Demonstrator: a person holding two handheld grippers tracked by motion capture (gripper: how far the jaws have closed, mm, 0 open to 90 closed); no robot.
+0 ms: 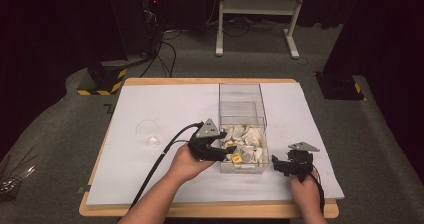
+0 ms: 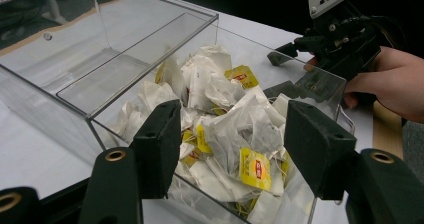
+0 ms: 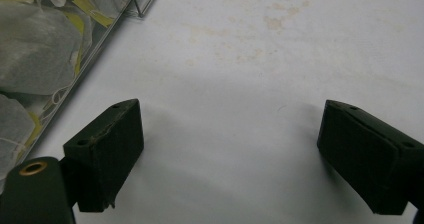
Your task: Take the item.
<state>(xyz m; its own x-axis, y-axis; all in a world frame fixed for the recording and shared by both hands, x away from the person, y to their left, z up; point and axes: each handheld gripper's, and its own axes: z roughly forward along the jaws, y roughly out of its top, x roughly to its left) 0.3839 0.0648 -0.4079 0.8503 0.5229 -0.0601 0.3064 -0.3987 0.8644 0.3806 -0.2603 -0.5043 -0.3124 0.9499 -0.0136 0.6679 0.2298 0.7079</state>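
A clear plastic box (image 1: 261,118) stands on the white table. Its near half holds a heap of white tea bags with yellow tags (image 1: 243,143); its far half is bare. My left gripper (image 1: 226,151) hangs over the box's near left rim, open, jaws wide above the tea bags (image 2: 235,134) with nothing between them. My right gripper (image 1: 278,164) rests low on the table just right of the box, open, with bare table between its jaws (image 3: 225,154). The box wall (image 3: 107,34) and tea bags (image 3: 35,54) lie at the left of the right gripper view.
A small clear cup (image 1: 148,132) stands on the table left of the box. The white table cover (image 1: 165,104) has free room at the far left and far right. Faint stains (image 3: 270,21) mark it near the right gripper. Yellow-and-black weighted feet (image 1: 100,81) stand beyond the table.
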